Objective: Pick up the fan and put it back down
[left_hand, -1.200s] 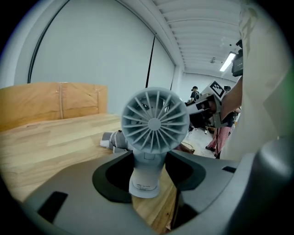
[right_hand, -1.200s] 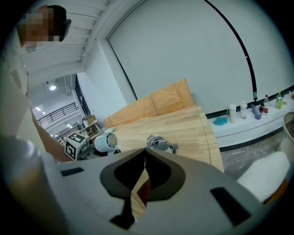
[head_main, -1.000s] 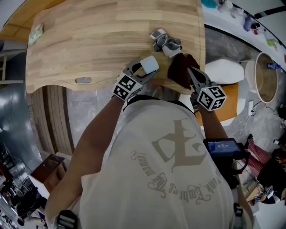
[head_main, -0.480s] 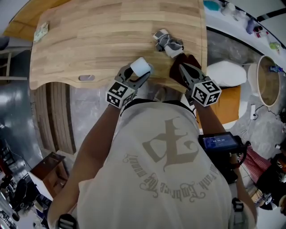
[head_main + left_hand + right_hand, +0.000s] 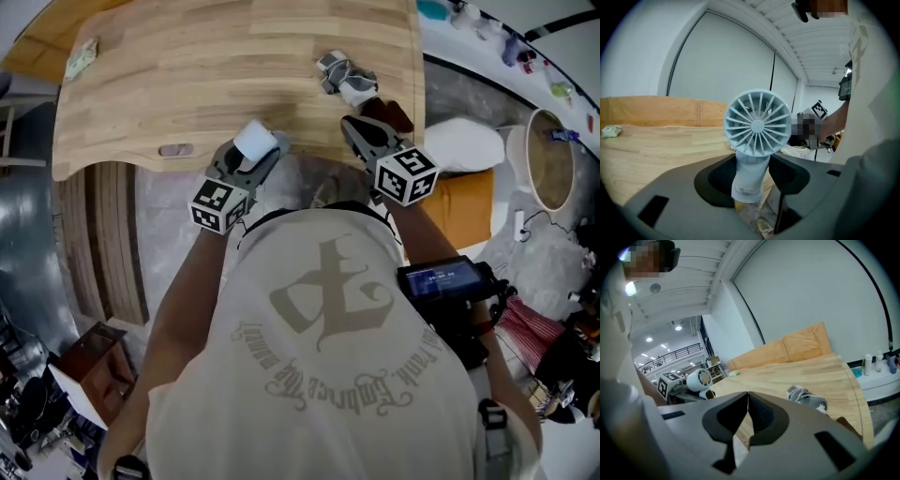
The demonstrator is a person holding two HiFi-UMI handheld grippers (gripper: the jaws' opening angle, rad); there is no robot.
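Now, handheld fan clear of worktop, upright in left claw, above worktop's near edge. We judge it light, rigid plastic, somewhat slick. Slim handle is where we'd take hold, and we'd keep off round grille head, likely fragile. Left claw clamped on handle, jaws wide either side, head above them. Left forearm reaches forward, claw tipped slightly down. Right claw pinched closed, empty, alongside, near crumpled grey cloth.
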